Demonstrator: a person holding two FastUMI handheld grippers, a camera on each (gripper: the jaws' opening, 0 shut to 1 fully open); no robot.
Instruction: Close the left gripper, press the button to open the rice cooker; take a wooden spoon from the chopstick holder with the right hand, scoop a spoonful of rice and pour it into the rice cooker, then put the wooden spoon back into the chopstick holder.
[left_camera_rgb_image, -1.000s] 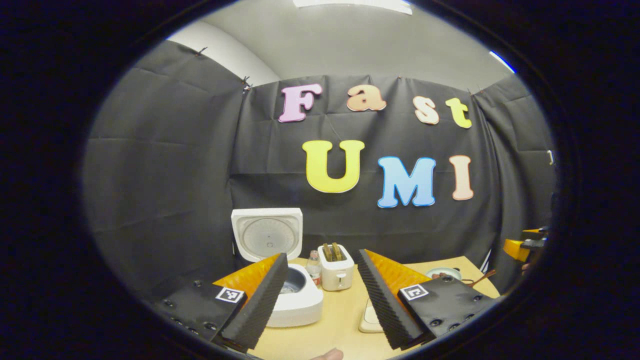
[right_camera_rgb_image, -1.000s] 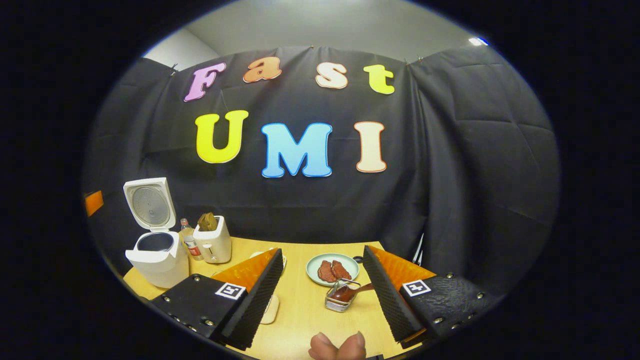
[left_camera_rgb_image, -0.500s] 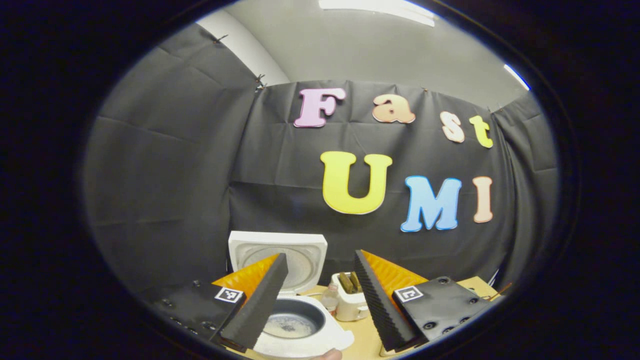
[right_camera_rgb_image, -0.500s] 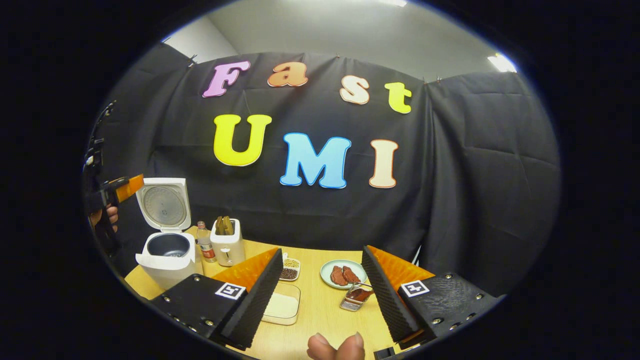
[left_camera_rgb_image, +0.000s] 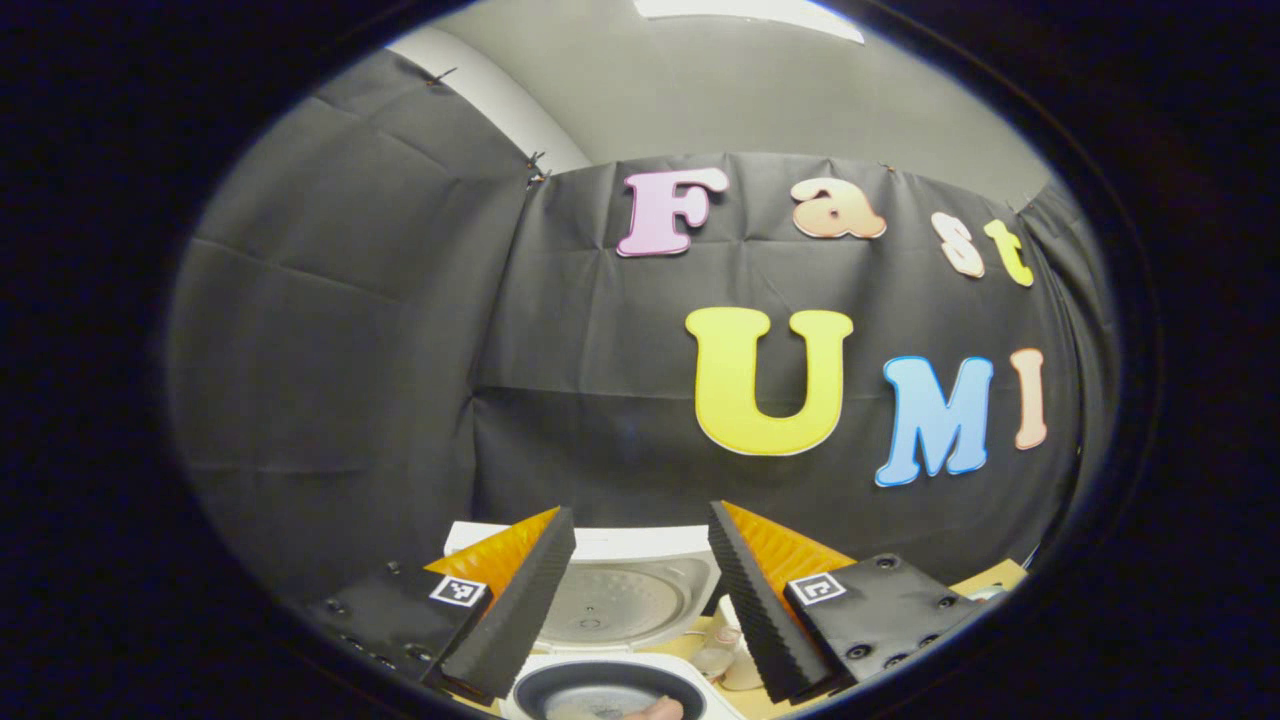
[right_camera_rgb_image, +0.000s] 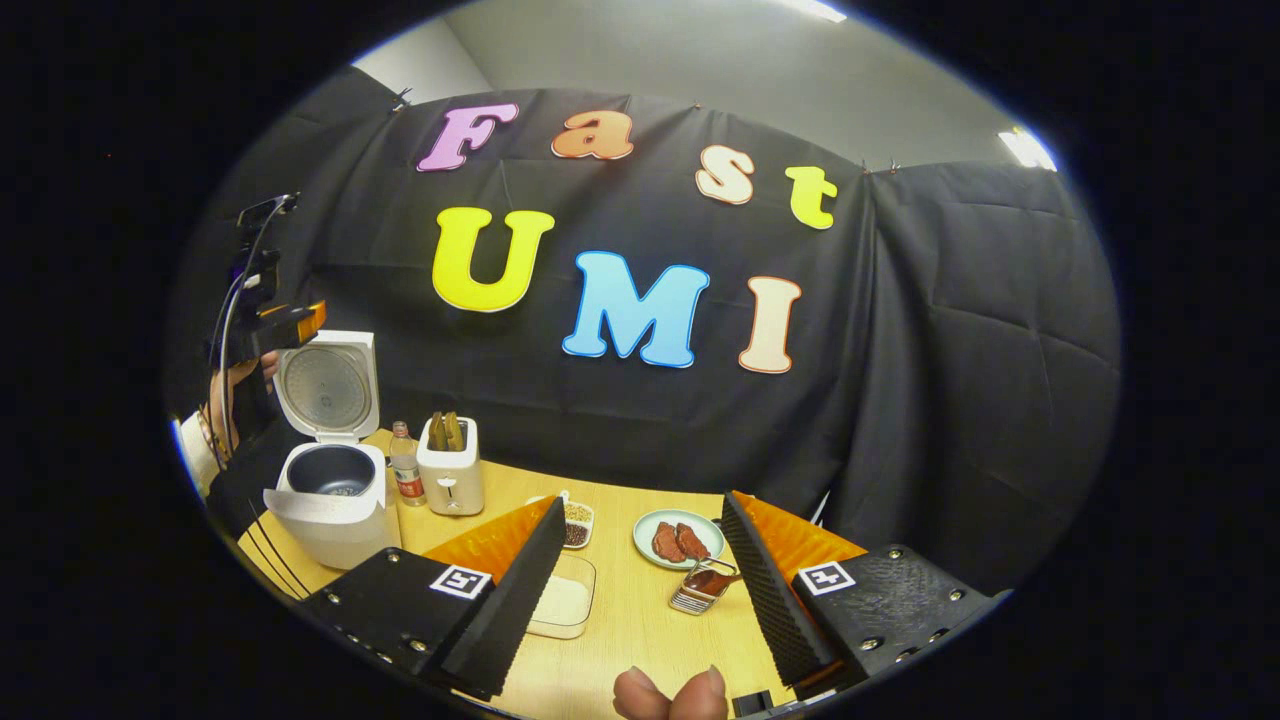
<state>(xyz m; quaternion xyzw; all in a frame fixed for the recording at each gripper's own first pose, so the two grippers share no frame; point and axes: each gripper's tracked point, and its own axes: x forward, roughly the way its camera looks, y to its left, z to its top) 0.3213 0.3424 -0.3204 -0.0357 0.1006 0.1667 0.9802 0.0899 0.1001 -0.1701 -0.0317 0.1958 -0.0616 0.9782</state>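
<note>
light: even, from ceiling panels (left_camera_rgb_image: 750, 8) overhead, one bright at the upper right in the right gripper view | shadows: soft, faint on the surface (right_camera_rgb_image: 640, 610) | glare: none | distortion: strong fisheye bending at edges | focus: sharp, rim slightly soft

Left gripper (left_camera_rgb_image: 640, 600): two wedge-shaped jaws with ribbed inner faces, each mounted on a flat dark plate fastened with round screws. Each plate carries a small square black-and-white marker near the jaw root. Right gripper (right_camera_rgb_image: 640, 590): same build, same markers and screws, textured plate surface. In the right gripper view, cables loop up from the far gripper's body; the person's wrist (right_camera_rgb_image: 205, 435) wears a bracelet and a white cuff.
</note>
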